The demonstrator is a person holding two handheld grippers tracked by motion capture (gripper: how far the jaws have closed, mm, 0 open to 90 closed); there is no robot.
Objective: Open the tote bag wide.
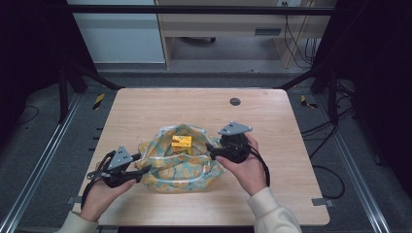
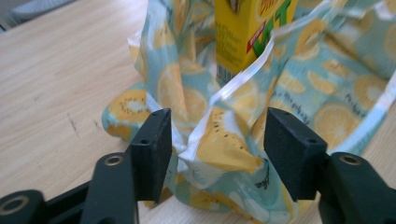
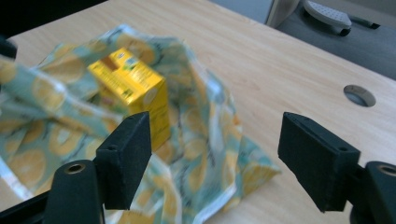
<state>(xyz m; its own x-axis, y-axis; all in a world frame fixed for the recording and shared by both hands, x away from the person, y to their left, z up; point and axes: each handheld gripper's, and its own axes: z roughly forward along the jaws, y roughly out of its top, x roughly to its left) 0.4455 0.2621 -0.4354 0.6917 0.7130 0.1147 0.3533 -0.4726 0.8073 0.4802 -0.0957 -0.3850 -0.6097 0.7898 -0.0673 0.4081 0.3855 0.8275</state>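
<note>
The left hand-held gripper sits at the bag's left corner, its jaws apart with a bunched fold of the fabric and its white trim between them; the left pad looks to touch the cloth, but the jaws are not closed on it. The bag is thin printed fabric with a lemon pattern, soft and floppy, so it will likely crumple and slide on the smooth wood rather than hold its shape. The hemmed rim is probably the best place to pinch, being doubled and less likely to slip out than a single layer.

The bag lies near the middle of the worktop, a little toward the person, its mouth open upward. A yellow carton stands inside it, rigid and light by the look of it; it leans a little and could tip if the cloth is tugged unevenly.

The right hand-held gripper is at the bag's right edge, jaws wide apart, one pad in front of the cloth, holding nothing.

There is bare wood all around the bag, most of it on the far side. A round cable hole sits well beyond the bag.
</note>
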